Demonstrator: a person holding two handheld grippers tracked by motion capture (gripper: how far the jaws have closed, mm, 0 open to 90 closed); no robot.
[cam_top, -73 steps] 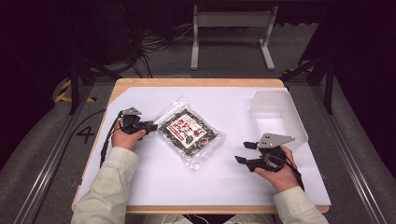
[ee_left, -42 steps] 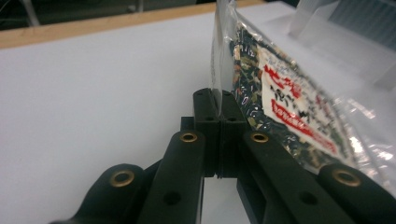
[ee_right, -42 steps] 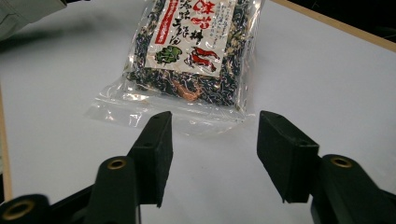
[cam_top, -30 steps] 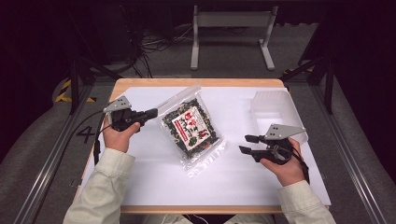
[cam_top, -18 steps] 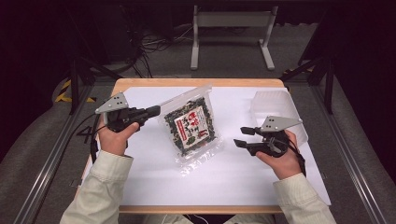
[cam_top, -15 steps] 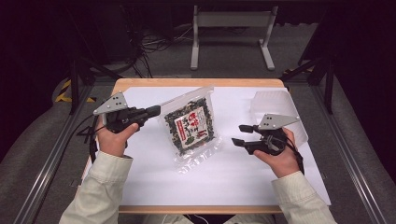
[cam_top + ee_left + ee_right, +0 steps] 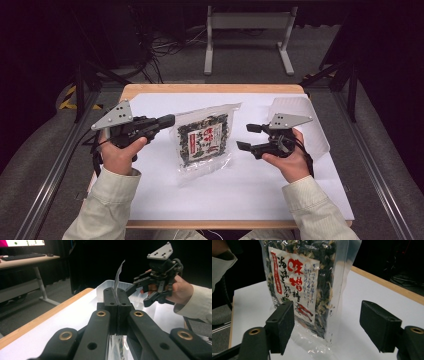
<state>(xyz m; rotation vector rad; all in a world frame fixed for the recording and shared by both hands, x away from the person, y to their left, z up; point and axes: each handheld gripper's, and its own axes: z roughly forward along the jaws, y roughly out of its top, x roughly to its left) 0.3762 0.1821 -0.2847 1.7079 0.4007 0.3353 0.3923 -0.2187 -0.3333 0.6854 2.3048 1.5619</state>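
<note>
One clear pouch (image 7: 204, 140) of dried greens, claw-pinched (image 7: 167, 121)

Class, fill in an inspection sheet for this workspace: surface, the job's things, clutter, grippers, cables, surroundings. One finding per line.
Surface: white sheet over a wooden table.
Job's things: clear bag of dark dried food with a red-lettered label, lifted at one edge, its lower end on the sheet.
Clutter: clear bin at the right; nothing else seen.
Grippers: left gripper shut on the bag's edge; right gripper open, jaws facing the bag, apart from it.
Cables: one trails from the left gripper.
Surroundings: dark room, grey floor, metal frame, a desk with a keyboard.
</note>
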